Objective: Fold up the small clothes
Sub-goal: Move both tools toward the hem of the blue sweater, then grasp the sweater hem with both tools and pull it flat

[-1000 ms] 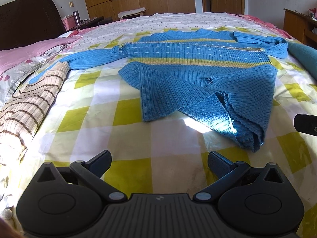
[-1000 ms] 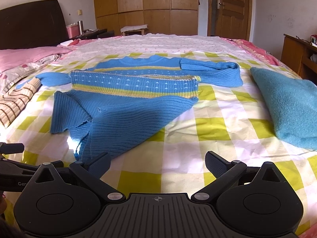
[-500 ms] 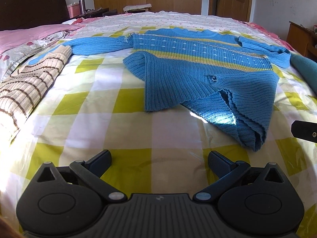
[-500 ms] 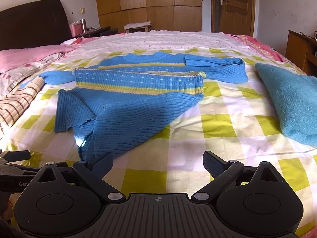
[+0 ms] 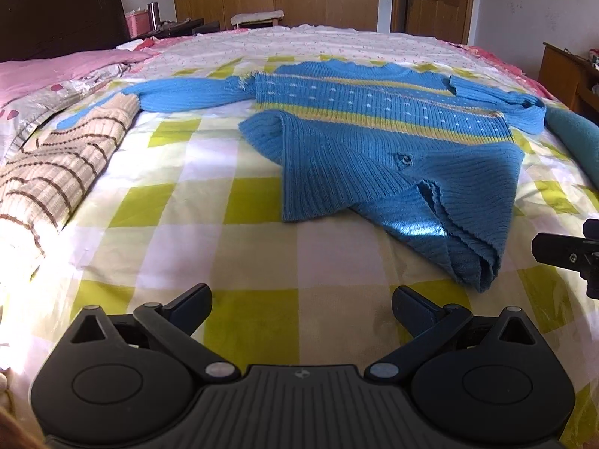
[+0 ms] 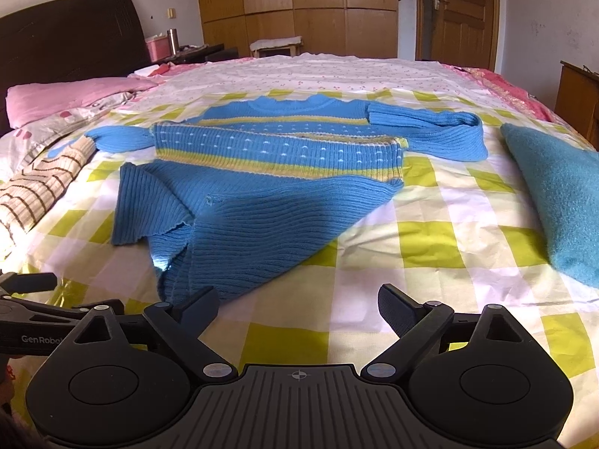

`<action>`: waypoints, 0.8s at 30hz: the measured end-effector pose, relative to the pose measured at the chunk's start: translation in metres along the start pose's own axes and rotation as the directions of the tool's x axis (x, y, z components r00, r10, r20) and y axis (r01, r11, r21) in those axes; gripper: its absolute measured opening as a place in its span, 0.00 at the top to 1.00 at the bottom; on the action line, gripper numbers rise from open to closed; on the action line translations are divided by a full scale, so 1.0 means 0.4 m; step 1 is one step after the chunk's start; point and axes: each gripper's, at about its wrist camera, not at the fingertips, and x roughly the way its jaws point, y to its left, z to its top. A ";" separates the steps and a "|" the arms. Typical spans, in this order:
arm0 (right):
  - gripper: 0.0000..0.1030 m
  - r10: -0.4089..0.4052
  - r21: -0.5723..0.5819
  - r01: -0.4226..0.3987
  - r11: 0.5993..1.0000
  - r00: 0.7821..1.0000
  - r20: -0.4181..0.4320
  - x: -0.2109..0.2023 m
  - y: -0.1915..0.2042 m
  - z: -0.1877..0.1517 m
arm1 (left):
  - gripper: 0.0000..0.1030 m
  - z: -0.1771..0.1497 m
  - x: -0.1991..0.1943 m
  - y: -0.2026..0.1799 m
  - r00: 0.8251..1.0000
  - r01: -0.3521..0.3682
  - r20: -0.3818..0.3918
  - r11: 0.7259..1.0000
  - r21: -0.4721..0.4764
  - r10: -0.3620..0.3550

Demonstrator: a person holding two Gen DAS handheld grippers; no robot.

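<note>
Only legible writing: "GenRobo" on left gripper [image 6: 22, 292]; right gripper [image 6: 297, 305] fingers wide, just narrowing, empty; left fingers wide

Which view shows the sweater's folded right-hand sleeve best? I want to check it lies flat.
The right wrist view: the blue sweater's sleeve lies whole and unobstructed. The left wrist view shows it foreshortened, near the frame's edge.

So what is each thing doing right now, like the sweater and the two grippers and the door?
Blue sweater: lying on the bed, partly folded, hem bunched, held by neither gripper.
Left gripper: open, nothing between its jaws.
Right gripper: open but just been closing a little, nothing between its jaws.
Striped garment: lying loose at the bed's edge.
Teal blanket: lying flat beside the sweater.
Door: shut.
</note>
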 end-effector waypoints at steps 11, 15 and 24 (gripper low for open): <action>0.20 0.094 -0.043 -0.094 0.995 0.996 -0.012 0.064 0.023 0.044 | 0.00 0.117 0.019 0.023 0.992 -0.019 0.126 0.996 0.082 0.009; 0.35 0.129 -0.062 -0.131 0.989 0.991 -0.034 0.096 0.039 0.059 | 0.05 0.144 0.064 0.032 0.994 0.014 0.106 0.998 0.061 -0.021; 0.41 0.153 -0.123 -0.159 0.980 0.987 -0.056 0.132 0.064 0.054 | 0.43 0.162 0.138 0.027 0.996 0.068 0.047 0.996 0.050 -0.070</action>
